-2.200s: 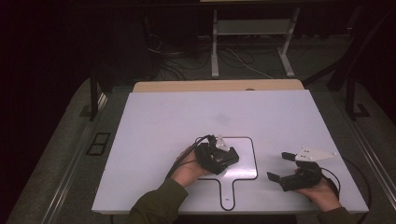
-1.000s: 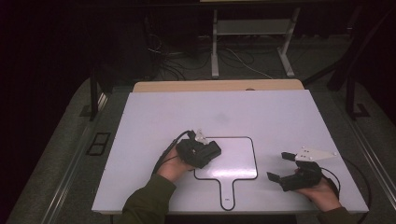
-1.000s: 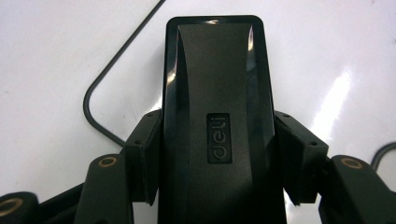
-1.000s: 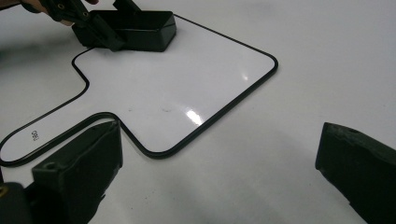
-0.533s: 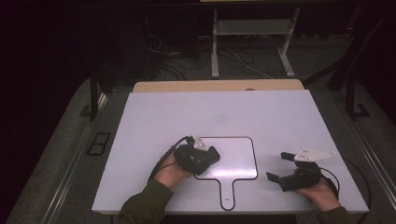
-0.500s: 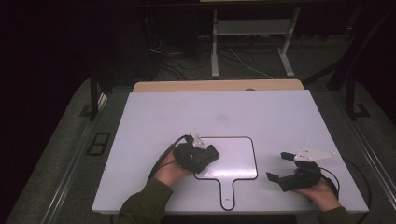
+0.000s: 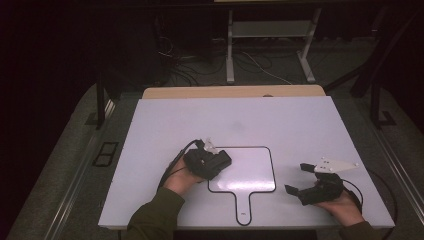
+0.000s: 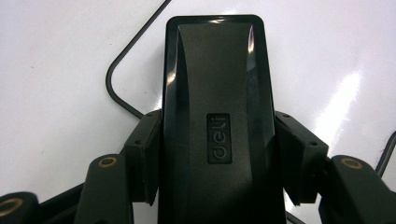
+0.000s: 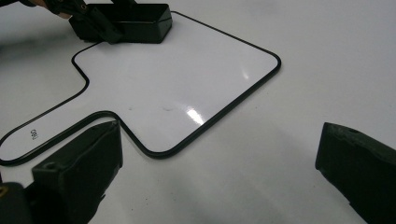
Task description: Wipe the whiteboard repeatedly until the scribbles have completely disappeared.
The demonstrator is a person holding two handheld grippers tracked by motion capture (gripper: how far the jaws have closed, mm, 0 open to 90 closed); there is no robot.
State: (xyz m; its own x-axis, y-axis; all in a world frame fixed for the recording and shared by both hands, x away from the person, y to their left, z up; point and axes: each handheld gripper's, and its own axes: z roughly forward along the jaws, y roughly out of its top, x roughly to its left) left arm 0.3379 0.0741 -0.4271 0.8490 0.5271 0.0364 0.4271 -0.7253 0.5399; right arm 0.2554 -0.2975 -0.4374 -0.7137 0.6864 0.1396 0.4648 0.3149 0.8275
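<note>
Right now the left gripper [image 7: 212,159] has its fingers [image 8: 142,156] pressed tight on both sides of a black eraser [image 8: 217,121]. The eraser sits at the left top corner of a small whiteboard [image 7: 247,170] with a black rim and a short handle. The whiteboard lies flat on the white worktop [image 7: 300,120], near the front edge.

Over on the right, the right gripper [image 7: 305,182] rests well apart from the whiteboard, just off its right side. Its fingers [image 9: 79,168] are wide apart, with bare worktop between them. Nothing stands between this gripper and the whiteboard.

From the right gripper view, the eraser [image 9: 140,18] is far off at the top, and the left gripper's fingers hide part of it. A tiny word is printed on the handle [image 9: 32,134], too small to read.

From the left gripper view, the bottom of the eraser is cut off by the edge.

Behind the worktop the floor is dark, with cables [image 7: 250,62] and a metal stand [image 7: 270,30] that are hard to make out.
</note>
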